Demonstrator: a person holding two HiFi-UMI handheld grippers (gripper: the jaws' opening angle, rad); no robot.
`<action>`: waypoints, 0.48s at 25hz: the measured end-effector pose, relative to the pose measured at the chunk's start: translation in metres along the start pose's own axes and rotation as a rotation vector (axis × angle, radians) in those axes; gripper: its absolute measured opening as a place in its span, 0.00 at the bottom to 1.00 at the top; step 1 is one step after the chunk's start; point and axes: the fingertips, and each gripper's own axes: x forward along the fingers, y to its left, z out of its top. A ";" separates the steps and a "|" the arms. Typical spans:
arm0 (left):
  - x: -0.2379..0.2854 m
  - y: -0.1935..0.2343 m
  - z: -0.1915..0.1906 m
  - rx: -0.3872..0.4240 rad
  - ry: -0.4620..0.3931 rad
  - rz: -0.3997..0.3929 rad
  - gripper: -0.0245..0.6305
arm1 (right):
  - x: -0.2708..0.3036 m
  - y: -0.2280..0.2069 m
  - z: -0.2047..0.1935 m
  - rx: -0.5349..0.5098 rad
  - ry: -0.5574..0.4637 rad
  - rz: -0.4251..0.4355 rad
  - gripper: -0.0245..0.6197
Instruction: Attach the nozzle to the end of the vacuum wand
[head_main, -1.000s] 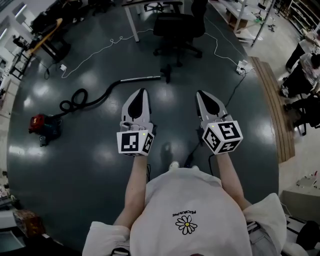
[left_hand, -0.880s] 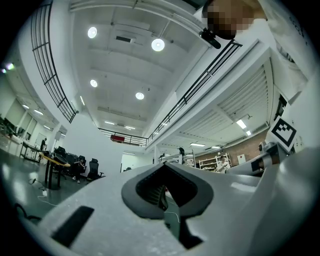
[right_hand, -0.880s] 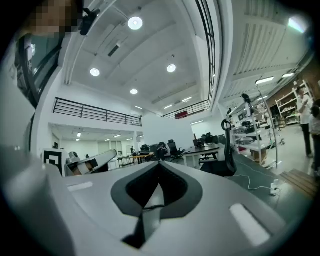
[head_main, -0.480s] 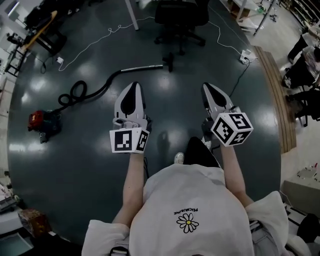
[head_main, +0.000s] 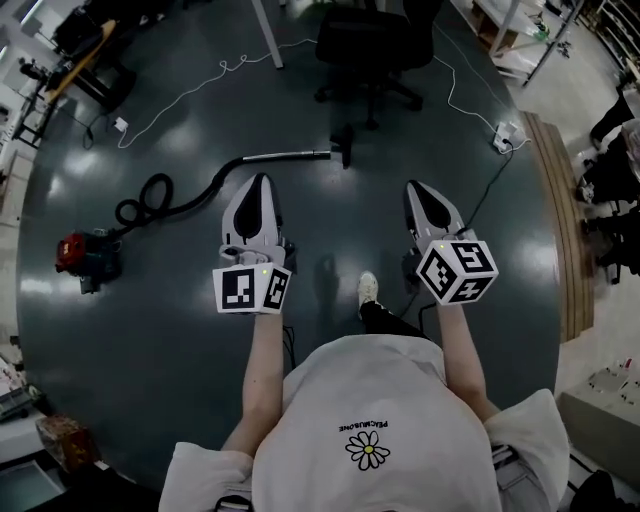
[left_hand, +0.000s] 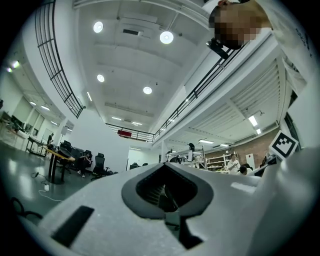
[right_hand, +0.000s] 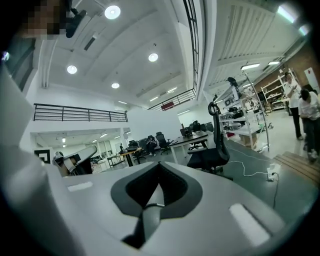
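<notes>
While the left gripper (head_main: 259, 180) and right gripper (head_main: 413, 188) are held out with jaws pressed together on nothing, the step in hand looks like the approach. The wand (head_main: 285, 155) lies on the floor (head_main: 180, 330) ahead of them, its hose (head_main: 160, 198) curling left to the red vacuum (head_main: 82, 255). A dark piece, probably the nozzle (head_main: 343, 148), sits at the wand's right end; joined or not, I cannot tell. Next, the jaws must open and come down, one to each part.
</notes>
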 end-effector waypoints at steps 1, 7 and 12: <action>0.016 0.004 -0.003 -0.001 -0.002 0.006 0.04 | 0.015 -0.008 0.006 -0.007 0.002 0.007 0.05; 0.096 0.028 -0.023 -0.014 0.009 0.044 0.04 | 0.098 -0.043 0.034 -0.054 0.038 0.065 0.05; 0.154 0.058 -0.048 -0.002 0.027 0.039 0.04 | 0.164 -0.068 0.037 -0.049 0.066 0.066 0.05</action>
